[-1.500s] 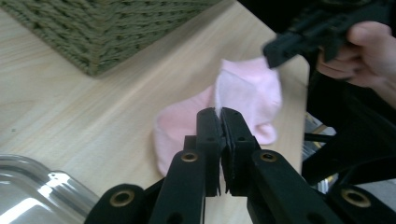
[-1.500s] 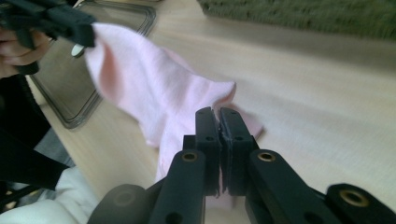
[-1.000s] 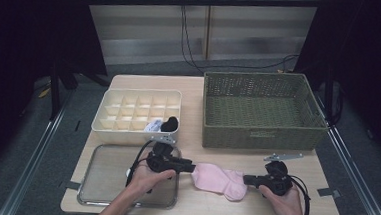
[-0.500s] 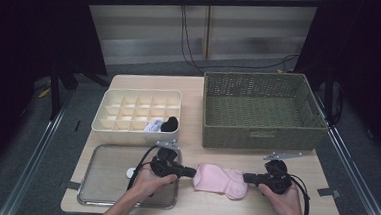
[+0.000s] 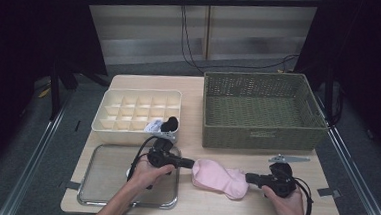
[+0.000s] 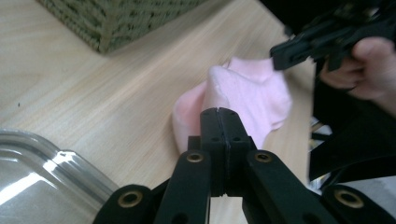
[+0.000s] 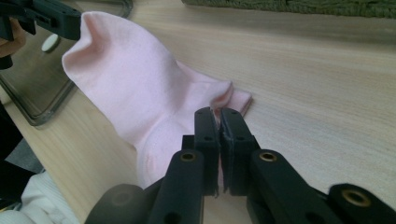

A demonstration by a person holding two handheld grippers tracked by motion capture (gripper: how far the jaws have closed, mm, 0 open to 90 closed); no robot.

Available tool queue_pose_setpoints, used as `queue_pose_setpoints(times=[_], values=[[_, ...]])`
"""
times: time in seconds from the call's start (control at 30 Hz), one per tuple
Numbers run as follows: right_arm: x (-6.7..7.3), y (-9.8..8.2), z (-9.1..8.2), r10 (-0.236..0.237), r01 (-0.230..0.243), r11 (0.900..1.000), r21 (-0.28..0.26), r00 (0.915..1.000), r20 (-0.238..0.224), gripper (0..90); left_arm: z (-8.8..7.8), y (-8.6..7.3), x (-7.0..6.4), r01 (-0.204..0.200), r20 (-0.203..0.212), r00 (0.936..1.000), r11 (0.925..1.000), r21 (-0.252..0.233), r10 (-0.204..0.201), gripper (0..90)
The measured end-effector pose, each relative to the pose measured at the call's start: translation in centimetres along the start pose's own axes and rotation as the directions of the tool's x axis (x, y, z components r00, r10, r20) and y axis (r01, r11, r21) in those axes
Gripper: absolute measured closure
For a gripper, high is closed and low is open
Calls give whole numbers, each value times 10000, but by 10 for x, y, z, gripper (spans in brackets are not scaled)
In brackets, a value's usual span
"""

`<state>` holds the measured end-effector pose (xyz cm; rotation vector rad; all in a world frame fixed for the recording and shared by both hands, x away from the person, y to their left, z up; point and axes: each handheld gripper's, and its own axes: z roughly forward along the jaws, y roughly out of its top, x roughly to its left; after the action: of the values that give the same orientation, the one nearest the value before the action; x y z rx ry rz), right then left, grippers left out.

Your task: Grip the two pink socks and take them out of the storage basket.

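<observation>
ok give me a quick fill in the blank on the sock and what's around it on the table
1. The sock held between the left gripper and the right gripper is ____ in colour.
2. The woven basket holds ____.
3. The metal tray lies directly in front of the white ____ box.
4. Both grippers' jaws are ____ on the sock.

Missing words: pink; nothing; divided; shut
</observation>
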<state>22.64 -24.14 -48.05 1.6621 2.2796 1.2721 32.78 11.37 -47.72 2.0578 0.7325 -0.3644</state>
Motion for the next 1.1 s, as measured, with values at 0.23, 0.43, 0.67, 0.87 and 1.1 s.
queue_pose_setpoints(times=[0.23,0.43,0.67,0.87,1.1], values=[[0,5,6,-435,432,9989,202,9989,177,722,0,-3,-3,41,-83,10000,10000,65,-41,806],[-2,14,21,-511,507,9966,650,9987,45,733,4,-8,-8,52,-73,10000,9992,388,-49,682],[2,15,28,-841,842,9925,881,9964,-53,873,13,-9,-7,61,-259,9997,9974,713,-42,844],[3,17,16,-797,797,9968,60,9968,5,877,4,-7,-12,-52,82,10000,9985,542,47,885],[-1,15,19,-682,682,9977,-23,9976,95,877,-3,-8,-5,317,283,9991,9984,462,-330,897]])
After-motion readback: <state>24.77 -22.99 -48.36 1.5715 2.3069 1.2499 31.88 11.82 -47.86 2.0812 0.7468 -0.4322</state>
